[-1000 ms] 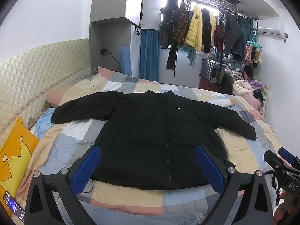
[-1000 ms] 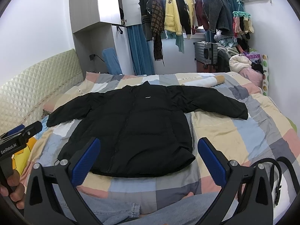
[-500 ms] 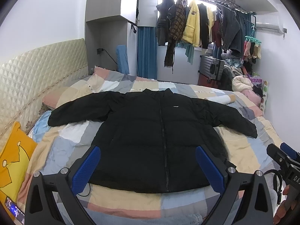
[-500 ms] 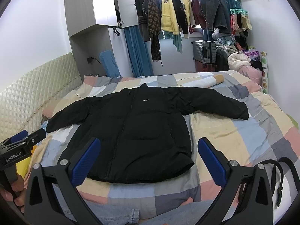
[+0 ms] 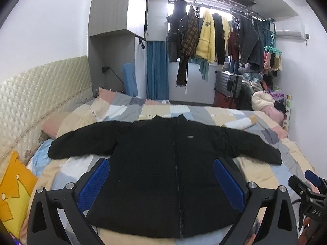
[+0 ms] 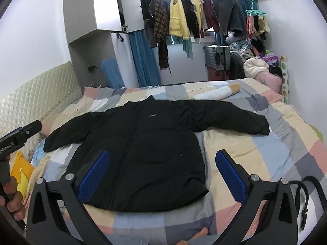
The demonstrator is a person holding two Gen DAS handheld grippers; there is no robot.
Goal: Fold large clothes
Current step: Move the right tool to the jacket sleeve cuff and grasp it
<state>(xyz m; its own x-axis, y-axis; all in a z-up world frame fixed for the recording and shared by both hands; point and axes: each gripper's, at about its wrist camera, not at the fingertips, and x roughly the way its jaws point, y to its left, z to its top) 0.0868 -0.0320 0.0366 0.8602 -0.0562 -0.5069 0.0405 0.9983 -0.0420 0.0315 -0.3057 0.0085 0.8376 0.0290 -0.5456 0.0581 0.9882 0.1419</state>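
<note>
A large black puffer jacket (image 5: 163,169) lies flat, front up and zipped, on the checked bed cover (image 5: 265,169), both sleeves spread out to the sides. It also shows in the right wrist view (image 6: 147,149). My left gripper (image 5: 161,175) is open and empty, held above the jacket's hem. My right gripper (image 6: 161,165) is open and empty, above the jacket's lower right part. Each gripper shows at the edge of the other's view: the right one (image 5: 310,196), the left one (image 6: 18,134).
A quilted headboard (image 5: 30,102) runs along the left. A yellow cushion (image 5: 14,187) lies at the bed's left edge. A rolled white towel (image 6: 216,92) lies past the collar. Clothes hang on a rack (image 5: 214,38) at the back. A black strap (image 6: 306,194) lies at the right.
Both grippers have risen and tilted up a little, so the jacket sits lower and farther in both views. The jacket has not moved. Both grippers stay open.
</note>
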